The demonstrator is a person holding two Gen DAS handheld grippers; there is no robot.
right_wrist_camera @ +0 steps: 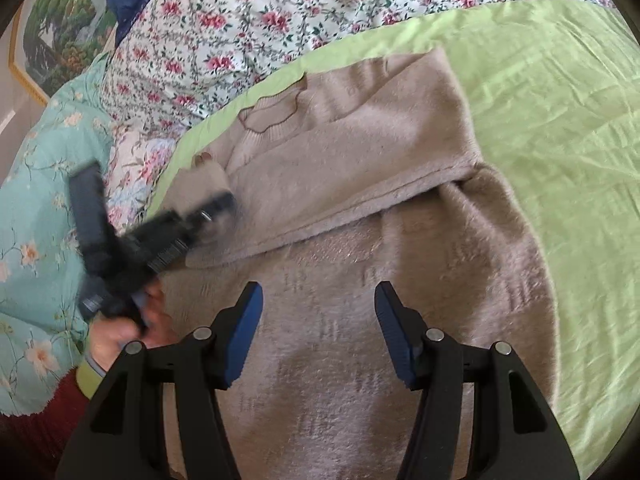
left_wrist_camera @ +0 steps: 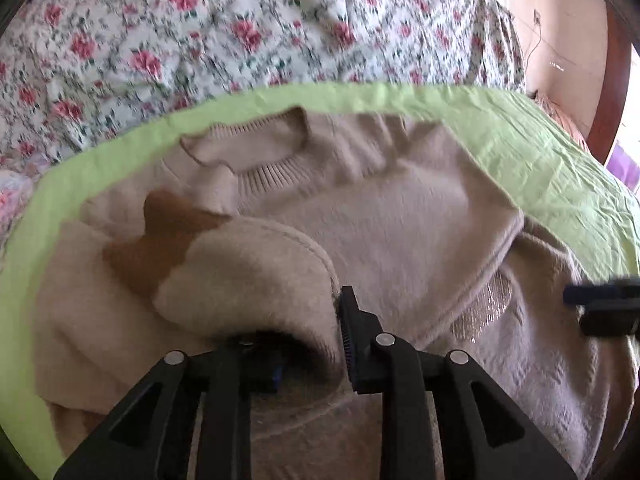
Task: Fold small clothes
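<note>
A small beige knit sweater (left_wrist_camera: 400, 216) lies on a light green sheet (left_wrist_camera: 540, 152), neck toward the far side, with its right sleeve folded across the chest. My left gripper (left_wrist_camera: 304, 340) is shut on the sweater's left sleeve (left_wrist_camera: 248, 272), lifted and draped over the fingers; a brown patch (left_wrist_camera: 160, 240) shows beside it. In the right wrist view the sweater (right_wrist_camera: 360, 184) fills the middle, and my right gripper (right_wrist_camera: 318, 332) is open and empty just above its lower body. The left gripper (right_wrist_camera: 188, 228) is blurred at the left, holding the sleeve.
A floral quilt (left_wrist_camera: 200, 32) lies bunched beyond the green sheet (right_wrist_camera: 560, 120). A teal floral pillow (right_wrist_camera: 48, 200) and a framed picture (right_wrist_camera: 48, 40) are at the left. The right gripper's tip (left_wrist_camera: 604, 312) shows at the right edge of the left wrist view.
</note>
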